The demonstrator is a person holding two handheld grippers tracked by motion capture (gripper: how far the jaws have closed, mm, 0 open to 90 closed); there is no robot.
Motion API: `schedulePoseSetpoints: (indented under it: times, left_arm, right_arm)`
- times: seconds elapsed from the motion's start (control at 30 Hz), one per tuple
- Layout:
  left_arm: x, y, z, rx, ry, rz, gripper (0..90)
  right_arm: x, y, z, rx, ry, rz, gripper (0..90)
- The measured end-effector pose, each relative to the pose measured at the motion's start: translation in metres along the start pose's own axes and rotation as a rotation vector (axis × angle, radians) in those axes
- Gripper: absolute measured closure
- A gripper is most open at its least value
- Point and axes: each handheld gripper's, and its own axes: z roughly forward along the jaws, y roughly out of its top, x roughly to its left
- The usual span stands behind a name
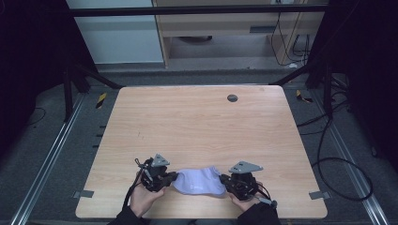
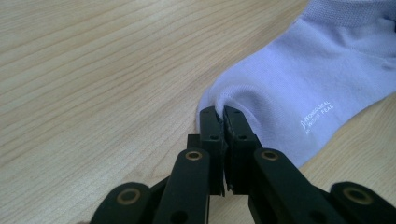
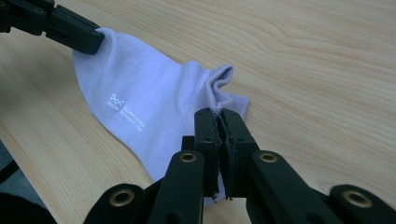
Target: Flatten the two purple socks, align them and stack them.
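Nearest us, at the desk's front edge, a pale lilac sock lies stretched between both tools. We note the left hand-held gripper with jaws pinched tight on the sock's toe end. The right hand-held gripper is clamped on the cuff end, fabric bunched above it. White lettering on the sock, too small for us to read. A dark round grommet sits far across the desk.
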Motion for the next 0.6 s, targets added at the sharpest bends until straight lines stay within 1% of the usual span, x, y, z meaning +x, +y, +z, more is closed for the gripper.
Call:
schedulePoseSetpoints:
  times: [0.13, 0.27, 0.33, 0.4, 0.43, 0.5, 0.57, 0.6]
  left_arm:
    - [0.0, -0.001, 0.004, 0.005, 0.001, 0.001, 86.7]
    - [0.0, -0.002, 0.008, 0.014, 0.006, 0.01, 86.2]
    - [0.0, -0.002, 0.009, 0.011, 0.009, 0.015, 84.3]
    - [0.001, -0.002, 0.007, 0.002, 0.014, 0.015, 79.9]
    - [0.002, -0.002, 0.006, -0.005, 0.019, 0.016, 78.6]
    - [0.003, -0.002, 0.002, -0.019, 0.027, 0.015, 74.5]
    - [0.003, -0.001, -0.003, -0.042, 0.037, 0.005, 71.1]
    - [0.003, 0.0, -0.004, -0.055, 0.038, 0.003, 70.9]
  right_arm:
    - [-0.002, -0.004, 0.002, 0.014, -0.005, 0.007, 86.5]
    - [-0.003, -0.007, 0.005, 0.044, -0.015, 0.011, 85.6]
    - [-0.005, -0.008, 0.007, 0.056, -0.024, 0.007, 84.2]
    - [-0.006, -0.009, 0.007, 0.06, -0.036, 0.006, 81.9]
    - [-0.007, -0.009, 0.007, 0.058, -0.041, 0.0, 80.7]
    - [-0.007, -0.008, 0.006, 0.052, -0.052, 0.005, 77.3]
    - [-0.009, -0.008, 0.003, 0.023, -0.061, -0.009, 73.9]
    - [-0.009, -0.007, 0.002, 0.005, -0.062, -0.015, 73.8]
